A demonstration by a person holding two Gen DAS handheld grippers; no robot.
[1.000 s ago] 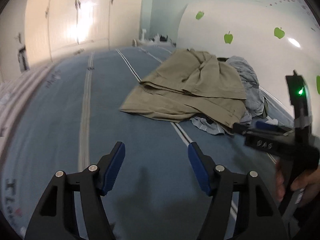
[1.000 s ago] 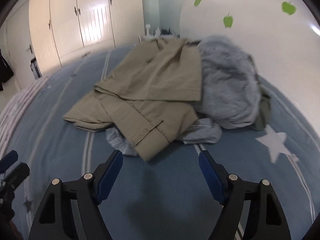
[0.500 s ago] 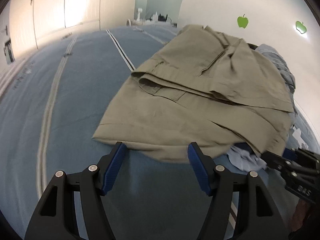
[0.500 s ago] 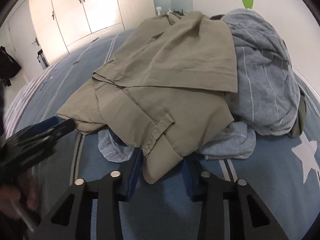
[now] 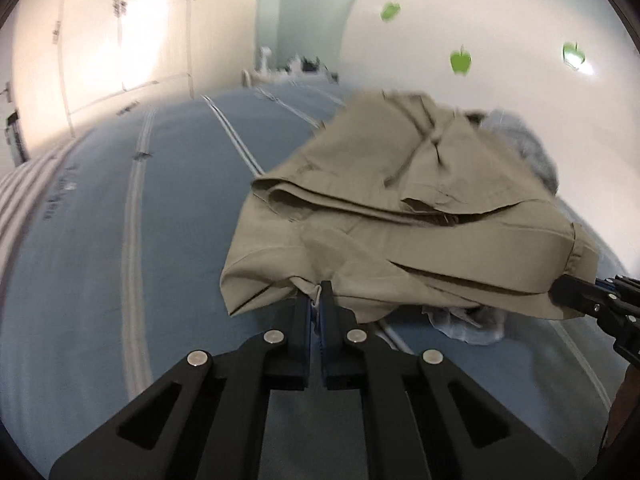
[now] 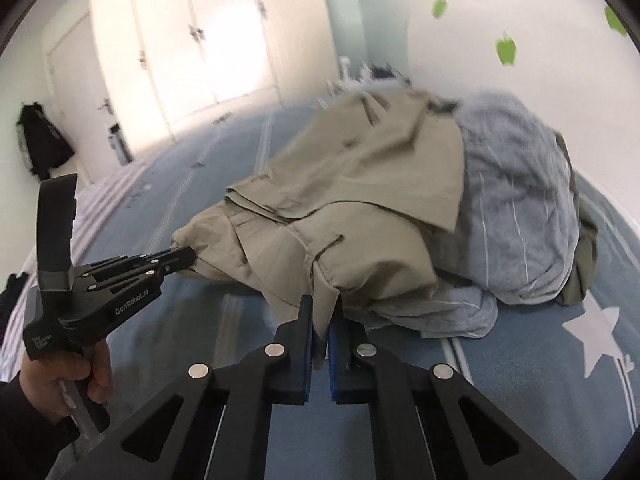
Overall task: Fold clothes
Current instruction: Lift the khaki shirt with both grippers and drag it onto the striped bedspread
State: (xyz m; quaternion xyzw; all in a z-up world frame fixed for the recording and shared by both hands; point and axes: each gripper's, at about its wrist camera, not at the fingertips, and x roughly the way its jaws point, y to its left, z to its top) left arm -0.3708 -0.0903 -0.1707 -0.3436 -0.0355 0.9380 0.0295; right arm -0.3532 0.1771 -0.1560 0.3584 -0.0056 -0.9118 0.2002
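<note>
Khaki garment [image 5: 400,216] on blue bed [image 5: 120,240], near edge pinched in closed left gripper [image 5: 315,300] and closed right gripper [image 6: 325,312]

Hidden and blurred parts

The light blue cloth [image 5: 466,322] lies mostly buried under the khaki garment [image 5: 400,216]; small items [image 5: 296,66] on the far ledge ahead are motion-blurred; right gripper [image 5: 560,289] runs off frame beside the left one.
</note>
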